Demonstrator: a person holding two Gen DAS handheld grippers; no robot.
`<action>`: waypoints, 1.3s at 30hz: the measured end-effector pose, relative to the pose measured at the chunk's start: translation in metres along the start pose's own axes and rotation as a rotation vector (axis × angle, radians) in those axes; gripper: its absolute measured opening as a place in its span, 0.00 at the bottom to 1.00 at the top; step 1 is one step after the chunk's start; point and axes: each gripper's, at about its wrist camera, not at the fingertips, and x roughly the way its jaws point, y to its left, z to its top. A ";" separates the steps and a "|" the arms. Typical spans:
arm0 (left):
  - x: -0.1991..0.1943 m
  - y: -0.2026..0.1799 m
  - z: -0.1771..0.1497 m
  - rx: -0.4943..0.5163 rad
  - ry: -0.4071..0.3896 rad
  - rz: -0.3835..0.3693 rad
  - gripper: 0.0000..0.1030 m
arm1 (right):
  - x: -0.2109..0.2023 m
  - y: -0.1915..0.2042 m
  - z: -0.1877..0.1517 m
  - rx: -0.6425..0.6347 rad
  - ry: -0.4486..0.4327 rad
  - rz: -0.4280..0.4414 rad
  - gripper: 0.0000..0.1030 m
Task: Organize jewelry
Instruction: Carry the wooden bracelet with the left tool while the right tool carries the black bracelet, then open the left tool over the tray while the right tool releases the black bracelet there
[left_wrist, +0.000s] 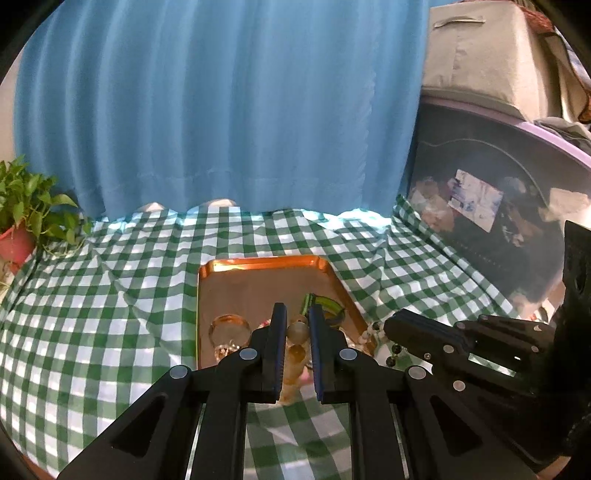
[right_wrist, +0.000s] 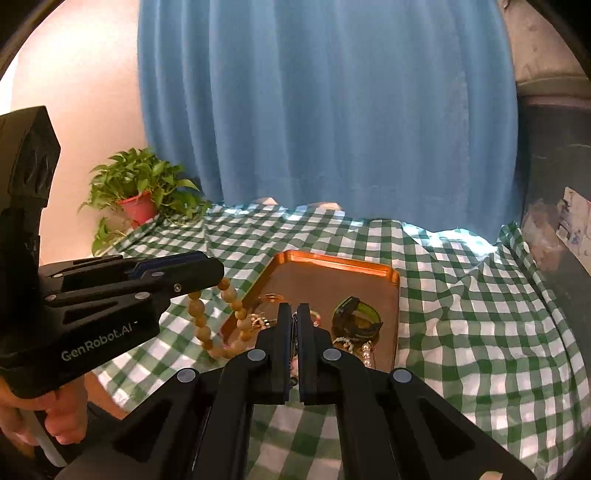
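Note:
A copper tray (left_wrist: 258, 263) (right_wrist: 332, 261) lies on the green-checked cloth. In it are a green bangle (left_wrist: 330, 307) (right_wrist: 357, 318), a clear amber ring (left_wrist: 229, 326) (right_wrist: 271, 297) and a pearl strand (right_wrist: 366, 355). My left gripper (left_wrist: 296, 309) (right_wrist: 217, 272) is shut on a wooden bead bracelet (left_wrist: 297, 331) (right_wrist: 201, 325), which hangs over the tray's near left edge. My right gripper (right_wrist: 294, 307) (left_wrist: 388, 325) hovers over the tray's near end, shut on a thin dark beaded strand (right_wrist: 293, 328) (left_wrist: 392, 355) that dangles below it.
The checked cloth (left_wrist: 110, 302) is rumpled all around the tray. A potted plant (left_wrist: 22, 218) (right_wrist: 138, 195) stands at the far left and a blue curtain (left_wrist: 221, 110) hangs behind. A dark storage bin (left_wrist: 498, 229) borders the right side. A hand (right_wrist: 55, 417) holds the left gripper's grip.

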 end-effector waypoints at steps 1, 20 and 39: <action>0.008 0.003 0.002 -0.002 0.007 0.001 0.12 | 0.007 -0.003 0.001 -0.001 0.004 -0.003 0.02; 0.141 0.069 -0.024 -0.104 0.185 0.011 0.12 | 0.133 -0.040 -0.023 0.011 0.146 -0.025 0.02; 0.185 0.079 -0.045 -0.108 0.267 0.060 0.13 | 0.184 -0.064 -0.040 0.068 0.245 -0.088 0.03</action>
